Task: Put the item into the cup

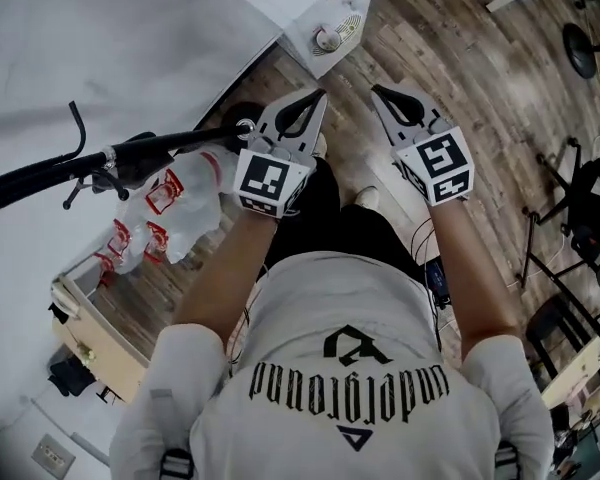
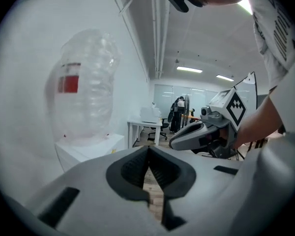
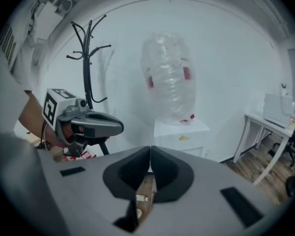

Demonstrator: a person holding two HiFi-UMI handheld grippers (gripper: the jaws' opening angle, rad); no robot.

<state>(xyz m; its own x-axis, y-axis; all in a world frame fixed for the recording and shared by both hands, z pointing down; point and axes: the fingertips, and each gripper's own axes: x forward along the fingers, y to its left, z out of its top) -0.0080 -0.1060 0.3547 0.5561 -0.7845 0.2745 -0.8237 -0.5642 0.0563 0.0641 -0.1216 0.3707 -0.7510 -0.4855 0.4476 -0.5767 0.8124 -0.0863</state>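
Observation:
Both grippers are held up in front of the person's body, side by side over the wooden floor. My left gripper (image 1: pixel 312 95) has its jaws together at the tips, with nothing between them (image 2: pixel 148 149). My right gripper (image 1: pixel 378 90) is shut too and also holds nothing (image 3: pixel 150 149). Each gripper shows in the other's view: the right gripper (image 2: pixel 173 142) and the left gripper (image 3: pixel 119 127). No cup and no loose item shows in any view.
A big clear plastic bag with red labels (image 1: pixel 170 213) (image 3: pixel 169 77) sits on a low white cabinet (image 3: pixel 182 134) by the wall. A black coat stand (image 3: pixel 88 58) is beside it. A white desk (image 3: pixel 270 122) and chairs (image 1: pixel 590 203) stand to the right.

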